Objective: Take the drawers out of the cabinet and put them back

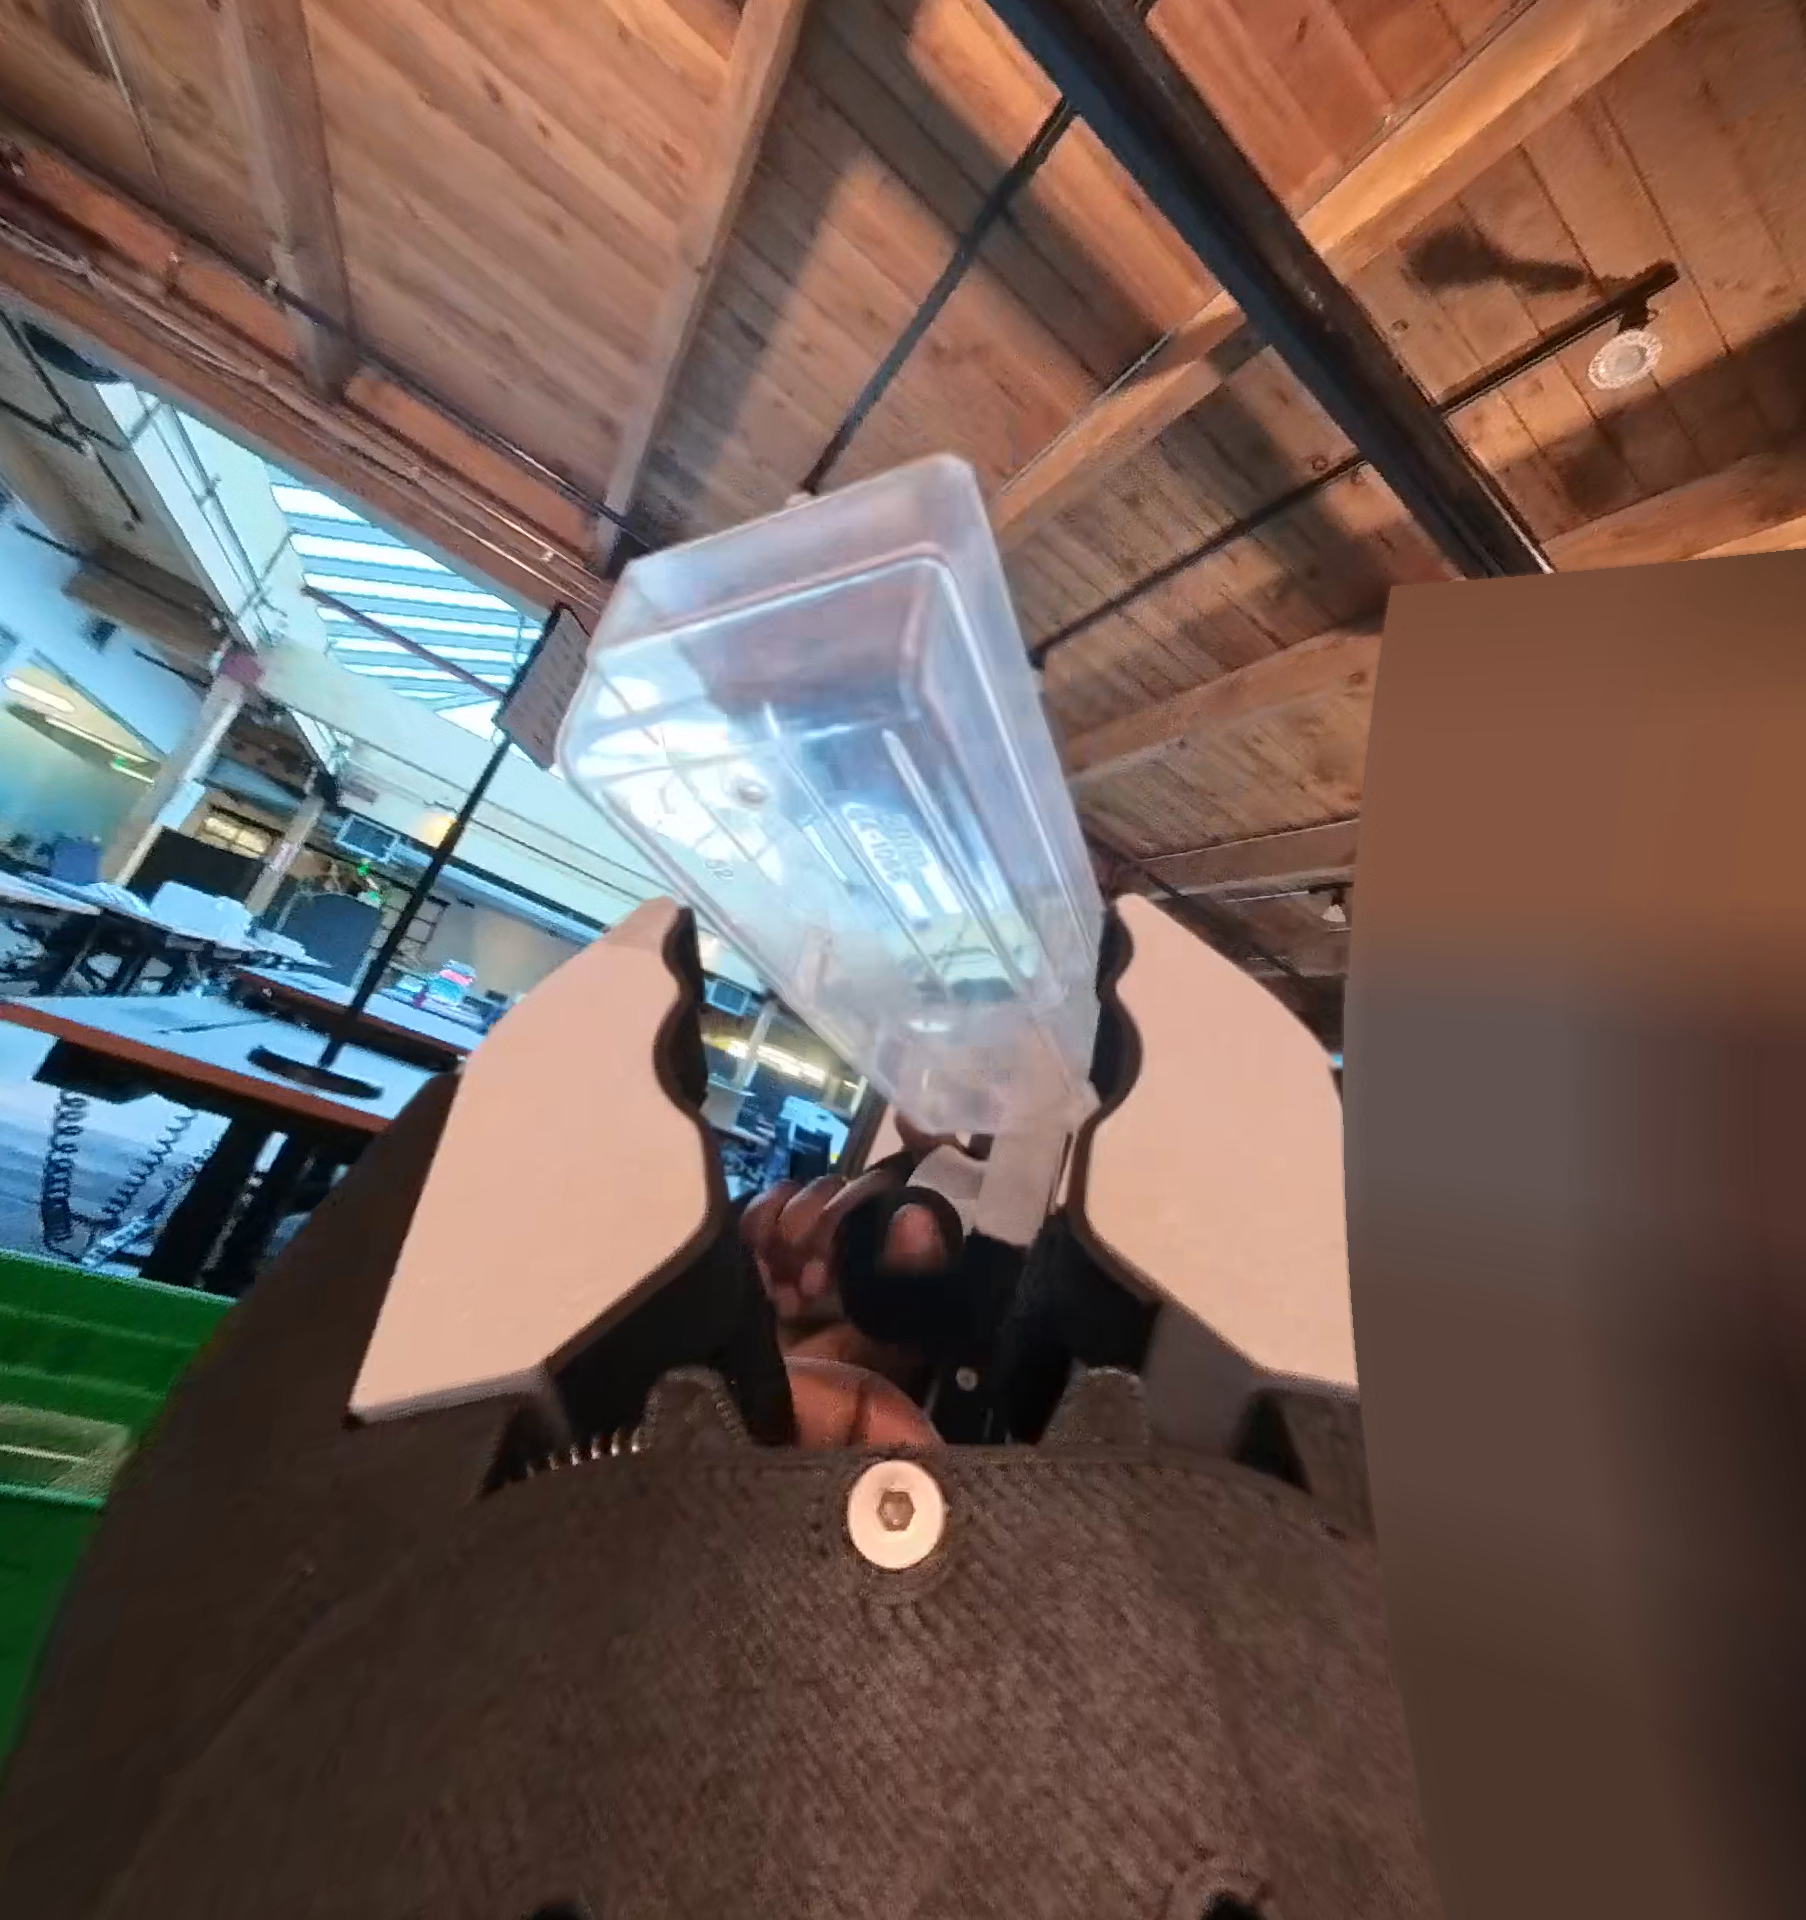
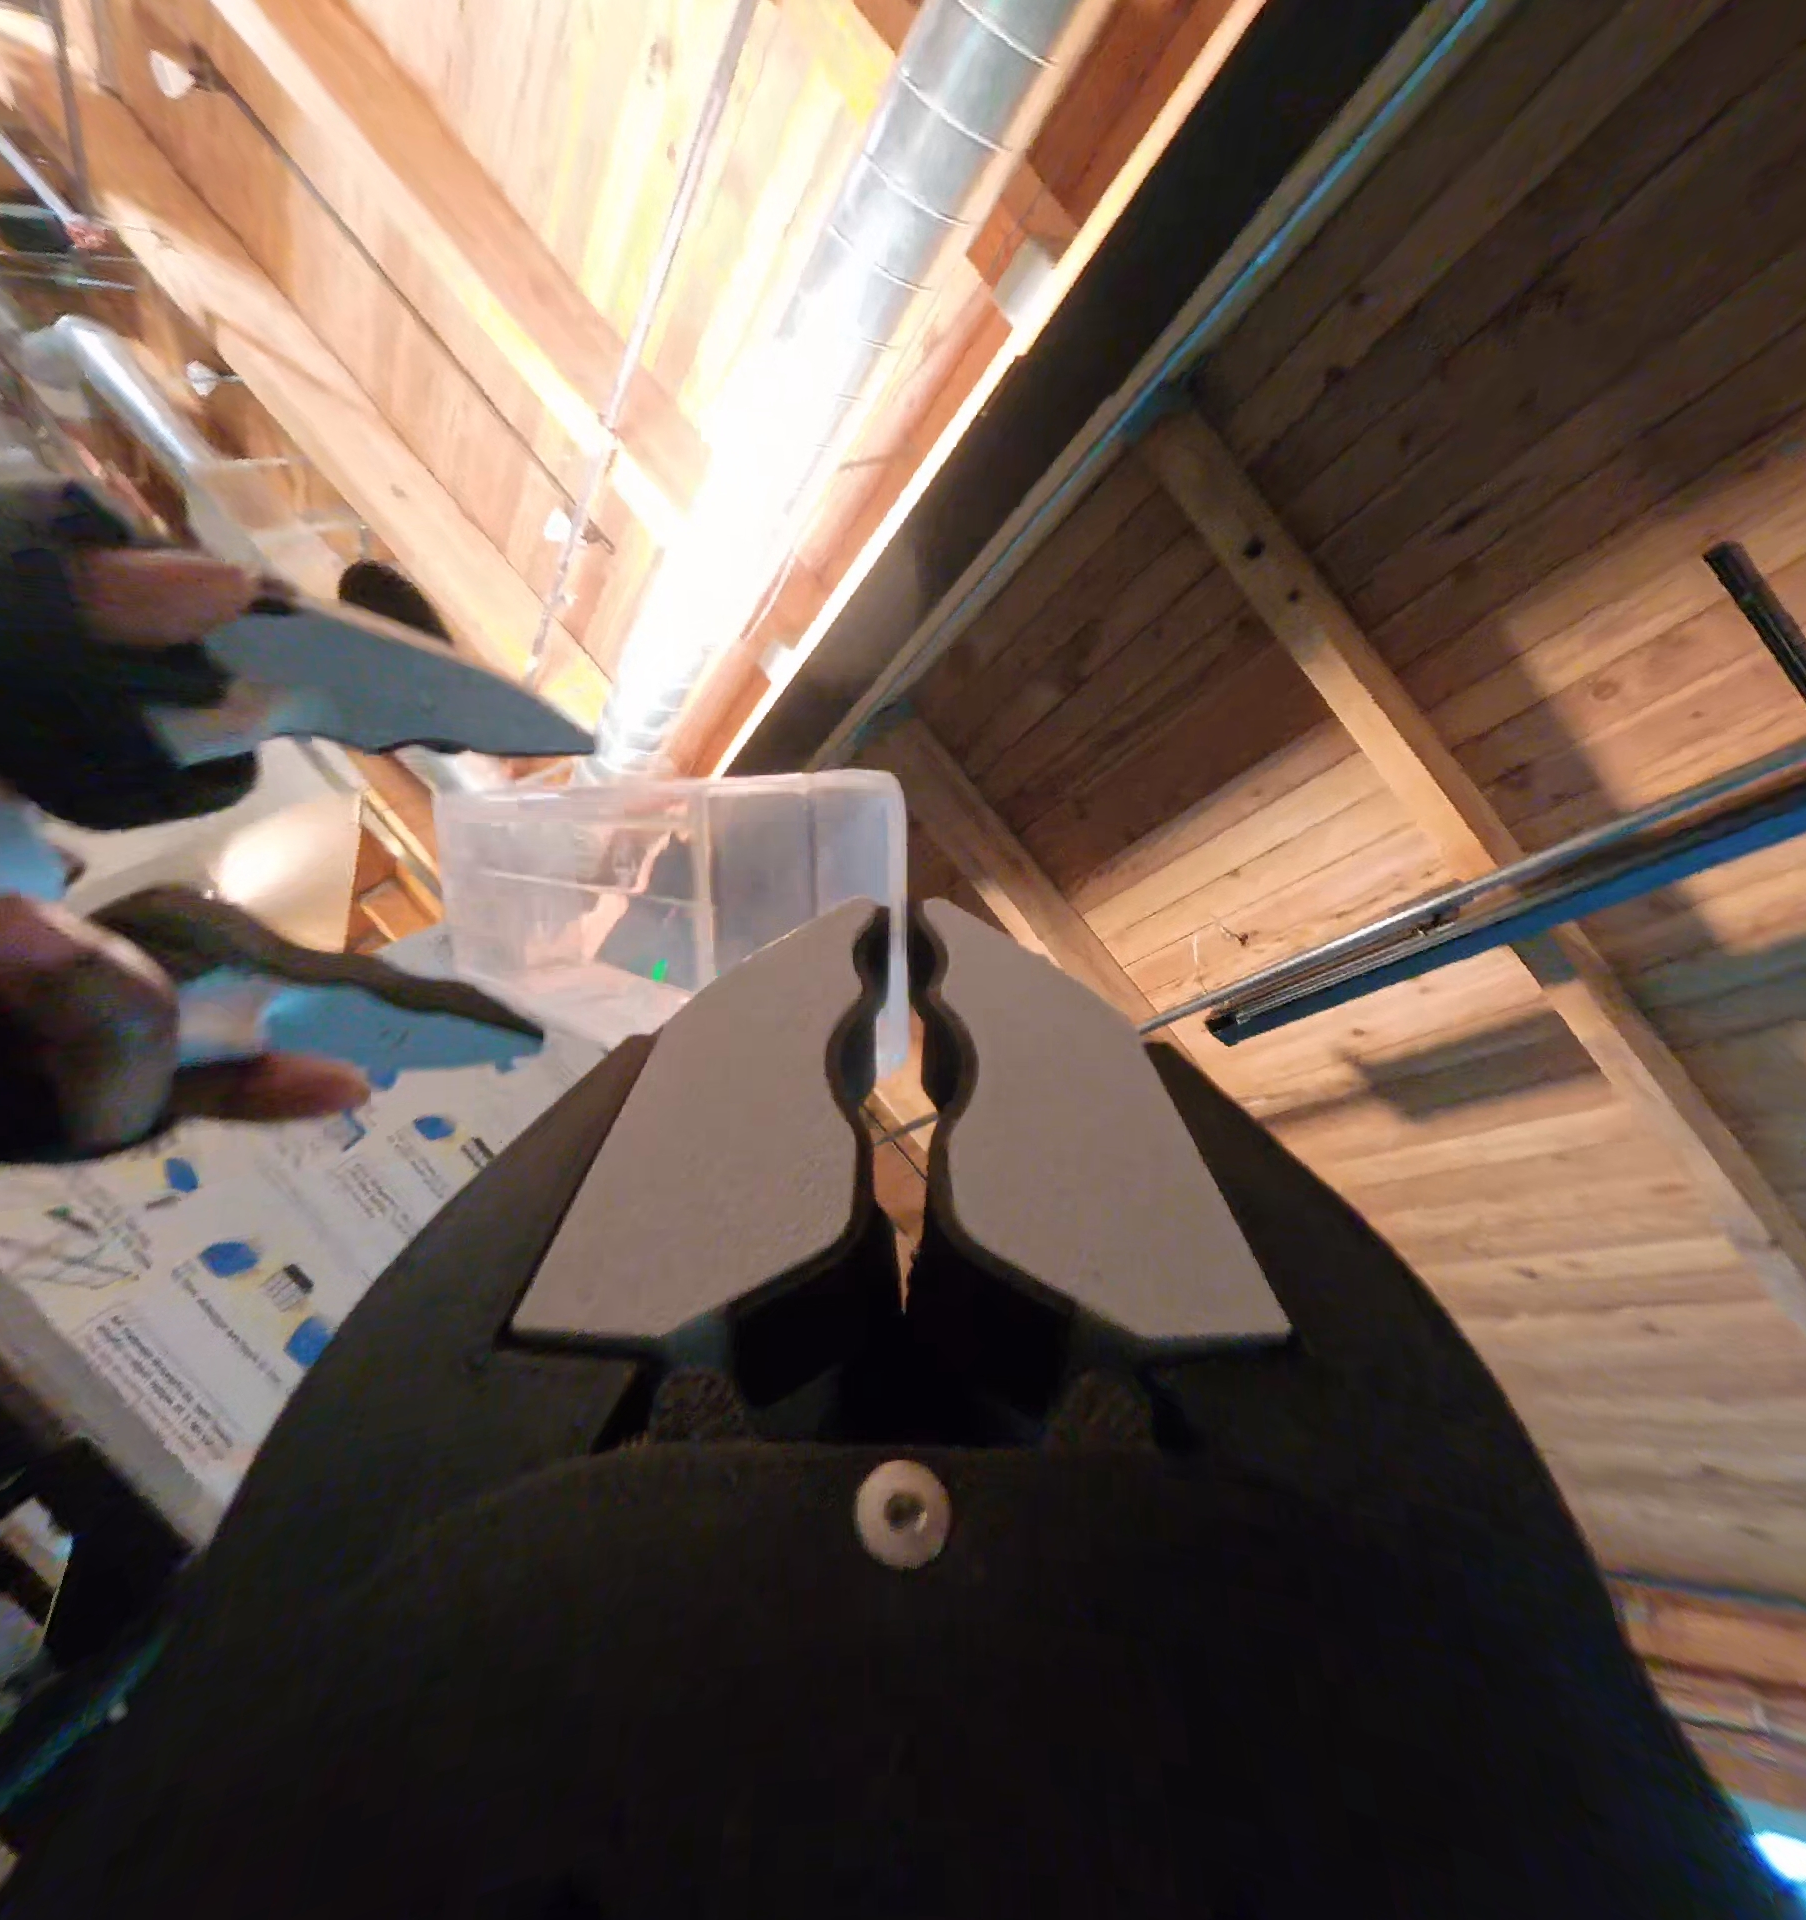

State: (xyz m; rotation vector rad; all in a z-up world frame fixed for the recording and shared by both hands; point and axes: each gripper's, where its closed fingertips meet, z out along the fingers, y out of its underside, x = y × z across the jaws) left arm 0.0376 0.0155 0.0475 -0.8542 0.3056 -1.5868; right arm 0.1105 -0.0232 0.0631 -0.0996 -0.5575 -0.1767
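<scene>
Right gripper: fingers nearly together, pinching the thin wall of the clear drawer at its near edge; pointed up toward the plank ceiling.
Left gripper: jaws spread wide, nothing clamped; drawer sits between the tips, touching the right-side finger, clear of the other.
Drawer: transparent plastic, held aloft, tilted, underside facing the left wrist camera.
Left gripper, from right wrist view: at left, jaws apart, tips just beside the drawer, blurred.
Cabinet: out of view.
Background: green crate lower left, tables beyond, silver duct overhead.
</scene>
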